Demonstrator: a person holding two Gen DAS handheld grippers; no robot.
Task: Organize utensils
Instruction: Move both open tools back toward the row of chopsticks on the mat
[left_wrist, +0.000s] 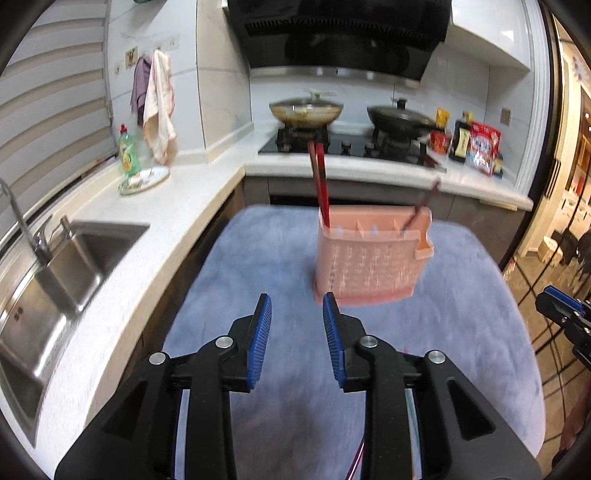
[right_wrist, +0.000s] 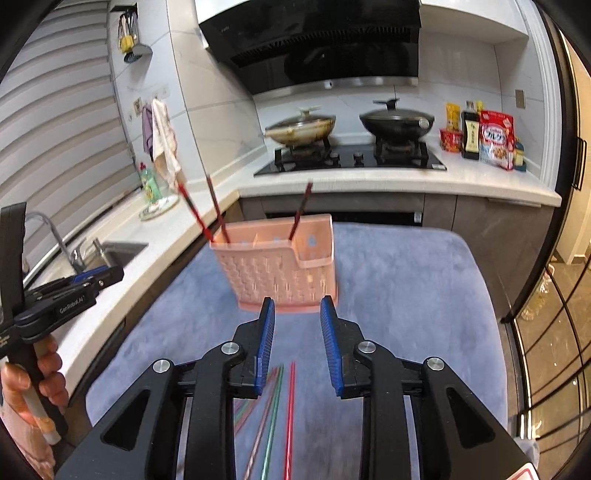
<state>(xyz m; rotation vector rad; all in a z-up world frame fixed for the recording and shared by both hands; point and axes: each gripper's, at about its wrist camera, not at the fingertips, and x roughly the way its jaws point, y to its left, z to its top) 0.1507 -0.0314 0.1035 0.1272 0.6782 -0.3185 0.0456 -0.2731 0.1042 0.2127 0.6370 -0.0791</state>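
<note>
Between picks, by the look of it: three dark red chopsticks (right_wrist: 216, 210) already standing in the pink utensil holder (right_wrist: 280, 269), two at its left end, one toward the right. More loose sticks (right_wrist: 290, 413), red, green and pinkish, lying on the blue cloth (right_wrist: 406, 295) below the right tool (right_wrist: 297, 306), partly hidden by its frame.

Both tools released, nothing between the blue pads. Left tool (left_wrist: 297, 302) parted over bare cloth just in front of the holder; right tool likewise parted, its tips just short of the holder's front wall.

Next move, probably: down and back to the loose sticks, fingers set across one thin stick, clenched near its middle, then lifted and tipped upright into a free compartment. Thin, smooth sticks on soft pile: likely to roll or slip, so a square, flat approach needed.

Room: open cloth to the right of the holder and in front of it. Cloth edge near on the left, with the white tabletop (left_wrist: 129, 236) and sink (left_wrist: 70, 258) beyond. Standing chopsticks leaning outward above the holder, easily knocked on a careless pass. Holder light, likely to tip if nudged.
</note>
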